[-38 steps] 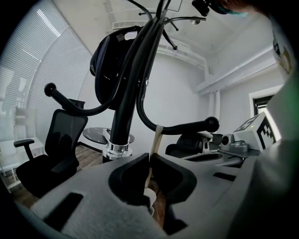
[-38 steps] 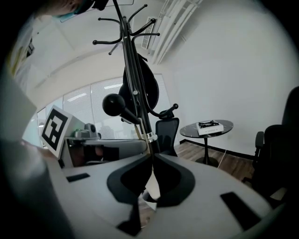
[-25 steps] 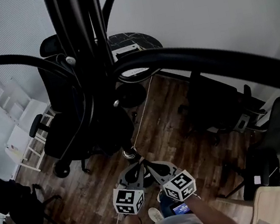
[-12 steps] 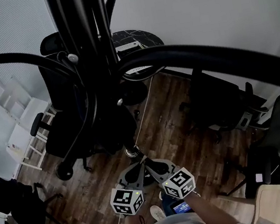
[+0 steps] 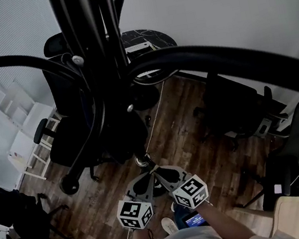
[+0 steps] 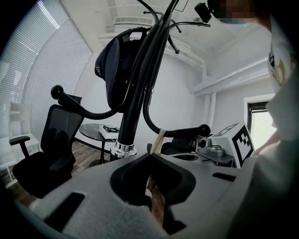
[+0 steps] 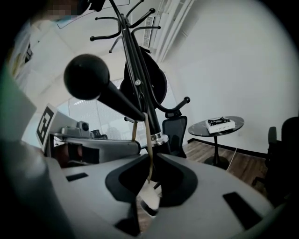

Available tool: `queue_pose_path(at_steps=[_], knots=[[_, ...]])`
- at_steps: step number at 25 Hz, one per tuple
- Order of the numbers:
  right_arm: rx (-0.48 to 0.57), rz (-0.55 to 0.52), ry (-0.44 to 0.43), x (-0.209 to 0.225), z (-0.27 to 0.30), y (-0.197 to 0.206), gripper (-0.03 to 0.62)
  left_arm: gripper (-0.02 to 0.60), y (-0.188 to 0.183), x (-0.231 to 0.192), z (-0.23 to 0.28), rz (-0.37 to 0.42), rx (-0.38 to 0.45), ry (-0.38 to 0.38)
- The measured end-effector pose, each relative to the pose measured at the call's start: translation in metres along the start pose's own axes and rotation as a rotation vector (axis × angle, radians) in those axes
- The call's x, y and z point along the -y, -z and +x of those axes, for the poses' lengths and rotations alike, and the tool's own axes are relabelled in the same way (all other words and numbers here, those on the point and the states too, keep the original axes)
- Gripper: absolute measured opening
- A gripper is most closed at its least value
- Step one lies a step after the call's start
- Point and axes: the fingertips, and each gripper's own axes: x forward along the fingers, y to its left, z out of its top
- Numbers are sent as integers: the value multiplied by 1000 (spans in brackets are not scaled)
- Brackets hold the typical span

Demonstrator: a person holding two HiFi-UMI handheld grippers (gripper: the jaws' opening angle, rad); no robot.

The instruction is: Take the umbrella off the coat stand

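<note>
The black coat stand (image 5: 94,68) rises in front of me, with a chrome ring (image 5: 141,160) low on its pole. A dark bundle (image 6: 117,65) hangs high on it. A thin tan strap (image 6: 159,140) loops over a ball-ended lower hook (image 6: 187,132) and drops down. My left gripper (image 6: 152,158) is shut on the strap. My right gripper (image 7: 152,156) is shut on the same strap (image 7: 146,135) under the hook (image 7: 100,86). In the head view both grippers (image 5: 150,171) meet tip to tip just below the ring. What hangs from the strap is hidden.
Black office chairs (image 5: 73,141) (image 5: 233,107) stand left and right of the stand. Behind it is a round dark table (image 5: 145,45) carrying a white box. A white shelf (image 5: 26,149) is at the far left. My shoe (image 5: 169,227) is on the wood floor.
Both grippers stay together at the strap below the chrome ring. The head view has drifted slightly, so the stand and chairs sit a little lower and to the right.
</note>
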Motion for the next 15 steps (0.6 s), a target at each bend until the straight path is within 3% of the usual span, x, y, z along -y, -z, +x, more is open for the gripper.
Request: queue_pose_path(at_steps=[15], knots=[[-3, -7, 14, -2, -2, -1, 20, 20, -1, 1, 0, 29, -16, -4]])
